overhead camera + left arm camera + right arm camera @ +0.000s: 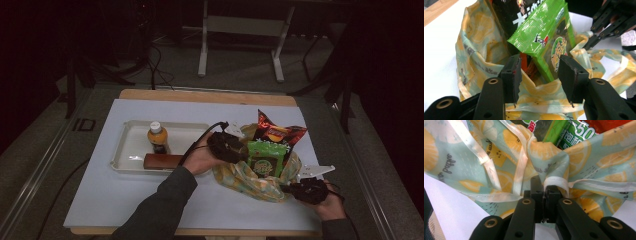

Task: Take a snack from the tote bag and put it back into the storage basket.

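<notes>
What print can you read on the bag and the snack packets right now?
"50" on the green snack packet.
"poppie", roughly, in script on the lemon-print bag.
Large white characters on the dark chip packet: cut off, unreadable.
Bottle label: too small.

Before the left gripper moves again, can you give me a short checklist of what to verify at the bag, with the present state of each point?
1. Right gripper holds the bag's rim: ok, jaws shut on the hem.
2. Left gripper free of the green packet: ok, jaws open, pads apart from it.
3. Green packet inside the bag: not ok, it stands up above the rim.
4. Red packet inside the bag: not ok, it also sticks out.
5. Bottle and brown bar in the tray: ok, not yet packed.
6. Room left in the bag: cannot tell.
</notes>
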A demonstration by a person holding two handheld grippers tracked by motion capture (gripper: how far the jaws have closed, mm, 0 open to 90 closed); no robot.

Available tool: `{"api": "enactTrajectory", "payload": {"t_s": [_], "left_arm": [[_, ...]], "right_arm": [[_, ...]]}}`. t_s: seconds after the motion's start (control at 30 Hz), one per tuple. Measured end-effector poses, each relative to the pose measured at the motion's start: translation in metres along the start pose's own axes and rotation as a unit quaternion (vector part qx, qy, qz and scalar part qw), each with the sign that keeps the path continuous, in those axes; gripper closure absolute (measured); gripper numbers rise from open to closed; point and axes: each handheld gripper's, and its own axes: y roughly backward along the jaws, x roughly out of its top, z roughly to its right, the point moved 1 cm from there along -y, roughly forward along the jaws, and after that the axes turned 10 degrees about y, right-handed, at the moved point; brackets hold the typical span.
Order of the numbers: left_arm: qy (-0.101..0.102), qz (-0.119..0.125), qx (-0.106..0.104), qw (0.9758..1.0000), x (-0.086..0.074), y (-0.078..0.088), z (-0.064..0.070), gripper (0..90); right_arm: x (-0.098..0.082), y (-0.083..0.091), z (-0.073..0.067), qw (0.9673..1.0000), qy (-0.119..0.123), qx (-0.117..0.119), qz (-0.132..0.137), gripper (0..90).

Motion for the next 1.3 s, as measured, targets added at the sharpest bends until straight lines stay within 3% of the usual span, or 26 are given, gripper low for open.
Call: {"api": "enactTrajectory", "payload": {"t_s": [0.27, 0.57, 0.8, 1.0, 1.03, 1.1, 1.3], "left_arm": [[0.002, -0.007, 0.000, 1.0000, 0.001, -0.010, 0.000, 47.8], [-0.011, -0.017, 0.004, 0.9998, 0.003, -0.020, 0.004, 46.5], [-0.009, -0.025, 0.017, 0.9995, 0.004, -0.031, 0.004, 47.2], [-0.021, -0.034, 0.035, 0.9986, 0.005, -0.039, 0.009, 57.0], [-0.021, -0.035, 0.036, 0.9985, 0.005, -0.040, 0.010, 63.6], [-0.024, -0.034, 0.042, 0.9982, 0.003, -0.042, 0.011, 67.7], [-0.019, -0.026, 0.044, 0.9985, -0.002, -0.042, 0.011, 77.6]], "right_arm": [[0.000, 0.000, 0.000, 1.0000, 0.001, 0.002, 0.000, 88.4], [0.000, 0.000, 0.000, 1.0000, 0.001, 0.003, 0.001, 88.3], [0.000, 0.000, 0.001, 1.0000, 0.000, 0.001, 0.002, 88.1], [0.000, 0.000, 0.001, 1.0000, 0.002, 0.001, 0.002, 87.9], [0.000, 0.001, 0.001, 1.0000, 0.001, -0.001, 0.002, 87.8], [0.000, 0.001, 0.001, 1.0000, 0.002, -0.001, 0.003, 87.7], [0.000, 0.002, 0.002, 1.0000, 0.002, -0.004, 0.004, 87.1]]}}
